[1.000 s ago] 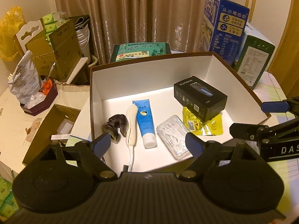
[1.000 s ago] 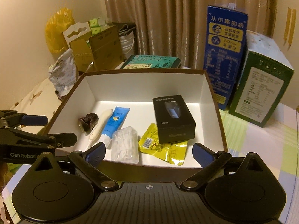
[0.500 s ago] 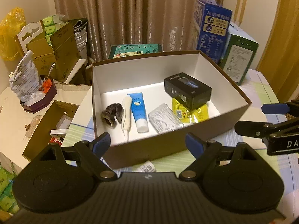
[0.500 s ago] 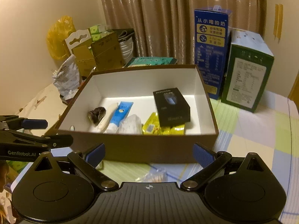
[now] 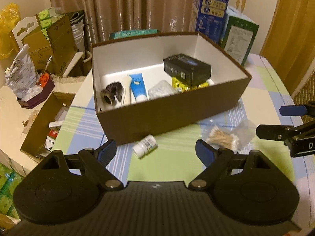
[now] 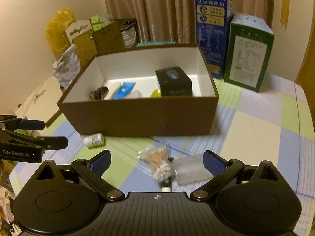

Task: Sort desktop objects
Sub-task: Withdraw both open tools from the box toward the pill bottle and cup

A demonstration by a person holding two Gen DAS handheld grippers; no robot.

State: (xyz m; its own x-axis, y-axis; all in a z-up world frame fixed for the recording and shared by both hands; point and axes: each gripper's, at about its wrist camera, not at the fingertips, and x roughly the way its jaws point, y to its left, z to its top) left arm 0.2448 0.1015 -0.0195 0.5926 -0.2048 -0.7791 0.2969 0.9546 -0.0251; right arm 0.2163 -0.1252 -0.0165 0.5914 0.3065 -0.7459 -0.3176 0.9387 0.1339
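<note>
A brown box [image 5: 173,116] stands mid-counter toward the far edge, holding a black carton [image 5: 187,69], a blue tube [image 5: 137,86], a yellow packet [image 5: 179,82], a clear bag [image 5: 160,89], a white stick [image 5: 126,90] and a dark lump [image 5: 111,94]; on the checked counter [image 6: 256,133] before the box's near wall lie a small white bottle [image 5: 145,146] and a bag of cotton swabs [image 6: 159,163], nearer the front edge; the left tool [image 5: 155,151] and the right tool [image 6: 157,161] both stand spread wide, grasping nothing
</note>
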